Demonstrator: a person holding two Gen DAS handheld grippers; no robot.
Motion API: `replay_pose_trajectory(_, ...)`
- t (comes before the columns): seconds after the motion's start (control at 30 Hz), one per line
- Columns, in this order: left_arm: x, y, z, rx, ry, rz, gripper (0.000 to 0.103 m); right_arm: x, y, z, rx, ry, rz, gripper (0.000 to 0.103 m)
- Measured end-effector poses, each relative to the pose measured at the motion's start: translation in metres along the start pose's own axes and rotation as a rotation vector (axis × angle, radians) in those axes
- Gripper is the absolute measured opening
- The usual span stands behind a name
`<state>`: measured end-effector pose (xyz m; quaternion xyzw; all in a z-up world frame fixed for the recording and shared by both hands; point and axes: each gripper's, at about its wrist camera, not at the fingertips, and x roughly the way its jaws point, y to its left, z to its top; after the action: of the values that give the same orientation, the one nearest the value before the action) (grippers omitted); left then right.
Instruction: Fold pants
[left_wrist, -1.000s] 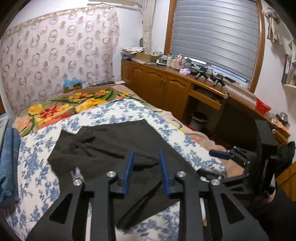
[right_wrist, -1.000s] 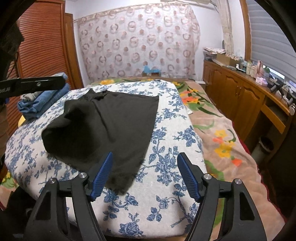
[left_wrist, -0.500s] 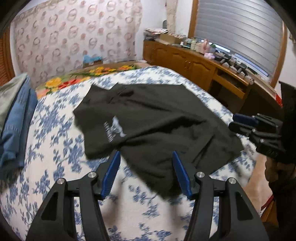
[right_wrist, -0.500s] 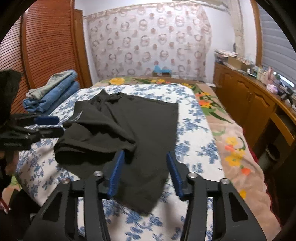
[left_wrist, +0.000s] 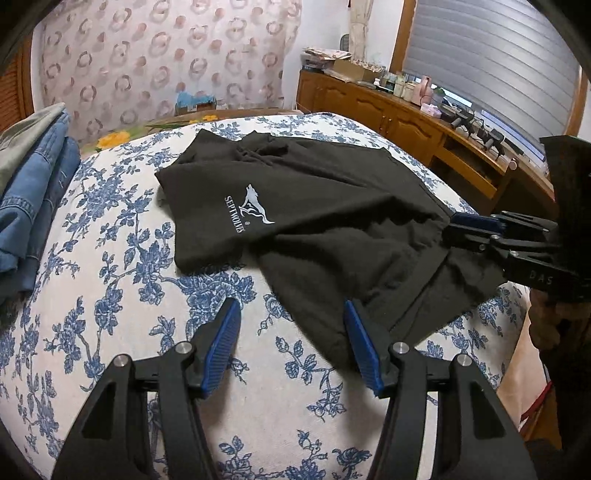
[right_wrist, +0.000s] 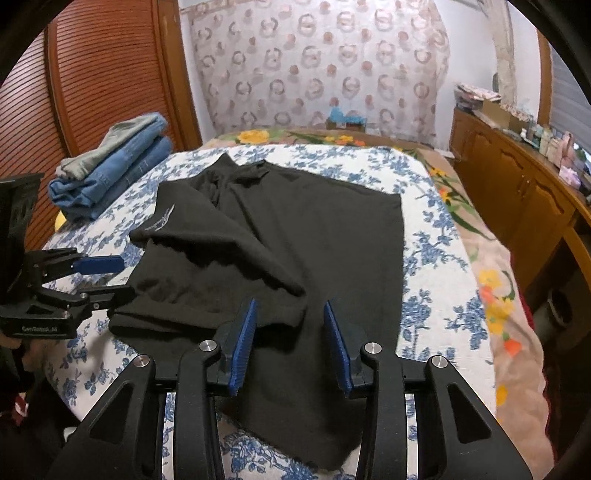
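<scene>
A: Starting at the left, what lies on the bed (right_wrist: 424, 206)?

B: A stack of folded jeans (right_wrist: 110, 173) sits near the left edge of the blue-flowered sheet, well apart from the black pants (right_wrist: 295, 240). The pants are spread over the middle of the bed, with one part folded back across the rest so that a white wolf logo (left_wrist: 251, 210) with lettering faces up.

A: And the left hand-held gripper (left_wrist: 291, 345)?

B: Its blue fingers (left_wrist: 221, 343) stand wide apart with nothing between them but sheet. The right-hand finger is just beside the near edge of the pants; whether it touches the cloth cannot be told. From the right wrist view the same tool (right_wrist: 98, 277) shows at the pants' left edge, its jaws parted.

A: Then the right hand-held gripper (right_wrist: 290, 345)?

B: It hangs over the near part of the pants, fingers moderately apart, black cloth showing in the gap and nothing pinched. In the left wrist view it (left_wrist: 469, 230) reaches in from the right, its tips against the cloth's far edge.

A: Further right?

B: A wooden cabinet (right_wrist: 517, 192) runs along the wall beside the bed
</scene>
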<state>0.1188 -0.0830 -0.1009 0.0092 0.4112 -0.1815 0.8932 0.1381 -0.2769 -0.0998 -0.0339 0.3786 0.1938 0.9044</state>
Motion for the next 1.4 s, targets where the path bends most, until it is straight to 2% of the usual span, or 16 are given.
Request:
replay_pose_trajectory(0.2, 0.002, -0.010, -0.001, 0.064, 0.002, 0.052, 0.059, 0.012, -0.002, -0.001, 0.013, 0.045, 0.009, 0.036)
replay_pose_trajectory(0.3, 0.001, -0.010, 0.000, 0.057, 0.001, 0.041, 0.059, 0.013, -0.003, 0.000, 0.012, 0.052, 0.018, 0.032)
replay_pose_trajectory(0.53, -0.004, 0.002, 0.000, 0.003, -0.013, -0.013, 0.059, 0.011, 0.002, 0.004, 0.001, 0.039, 0.032, 0.009)
replay_pose_trajectory(0.63, -0.008, 0.009, 0.001, -0.026, -0.027, -0.014, 0.059, 0.001, 0.007, 0.007, -0.011, -0.005, 0.038, 0.005)
replay_pose_trajectory(0.87, -0.028, 0.012, 0.004, -0.026, -0.096, 0.017, 0.059, -0.032, 0.014, 0.011, -0.017, -0.122, 0.031, 0.003)
replay_pose_trajectory(1.03, -0.044, 0.010, 0.008, -0.029, -0.133, 0.007, 0.059, -0.056, 0.014, 0.010, -0.022, -0.175, 0.011, 0.003)
replay_pose_trajectory(1.2, -0.045, -0.004, 0.009, -0.007, -0.141, -0.004, 0.059, -0.070, 0.008, 0.003, -0.008, -0.190, -0.013, 0.003)
replay_pose_trajectory(1.4, -0.039, -0.011, 0.007, 0.013, -0.122, -0.008, 0.059, -0.077, -0.005, -0.016, 0.020, -0.167, -0.051, 0.003)
